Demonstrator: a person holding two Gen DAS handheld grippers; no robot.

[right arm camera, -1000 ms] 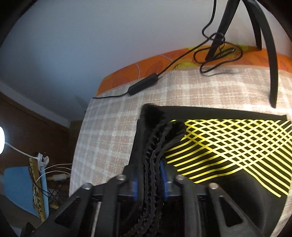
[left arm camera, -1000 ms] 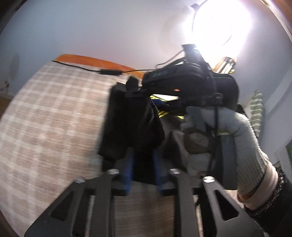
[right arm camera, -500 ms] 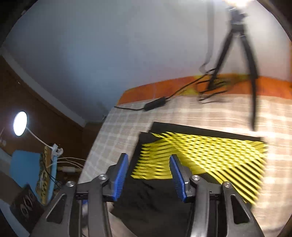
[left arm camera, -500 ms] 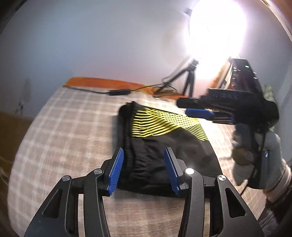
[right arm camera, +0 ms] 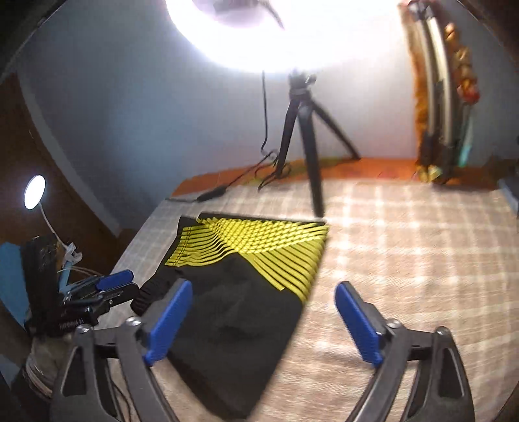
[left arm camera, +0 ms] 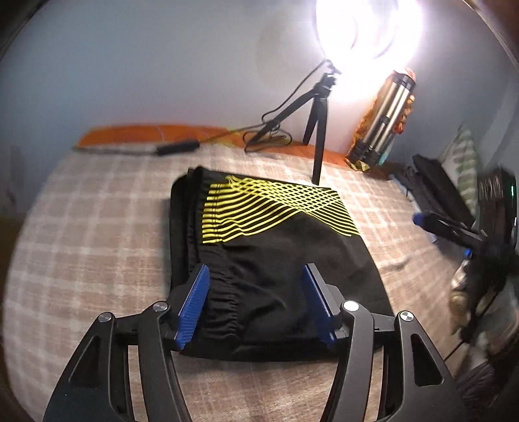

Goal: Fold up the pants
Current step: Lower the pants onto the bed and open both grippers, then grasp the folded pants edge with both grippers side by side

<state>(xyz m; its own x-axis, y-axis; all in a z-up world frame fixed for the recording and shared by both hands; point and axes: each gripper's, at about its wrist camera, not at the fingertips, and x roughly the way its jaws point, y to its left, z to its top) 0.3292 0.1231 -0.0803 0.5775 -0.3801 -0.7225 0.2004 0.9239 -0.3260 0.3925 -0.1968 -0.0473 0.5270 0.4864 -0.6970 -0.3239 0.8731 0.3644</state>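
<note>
The black pants point(left arm camera: 269, 259) with a yellow line pattern lie folded into a flat rectangle on the checked bed cover point(left arm camera: 97, 246). My left gripper point(left arm camera: 256, 302) hovers over their near edge, its jaws opening, with nothing gripped between the blue pads point(left arm camera: 194, 305). In the right wrist view the folded pants point(right arm camera: 233, 292) lie left of centre. My right gripper point(right arm camera: 262, 321) hangs above their right edge and the bare cover, its jaws opening wide and holding nothing. The left gripper point(right arm camera: 110, 289) shows at that view's left edge, and the right gripper point(left arm camera: 441, 227) at the left view's right edge.
A black tripod point(left arm camera: 314, 130) with a bright ring light point(left arm camera: 369, 26) stands on the bed's far side, its cable point(left arm camera: 175, 147) trailing along an orange strip. A steel flask point(left arm camera: 386, 113) stands at the back right. A small lamp point(right arm camera: 34, 191) glows beyond the bed's left edge.
Both grippers have let go of the pants and pulled back and up, jaws spreading. The pants now lie flat and folded on the cover. The right gripper swung away to the right.
</note>
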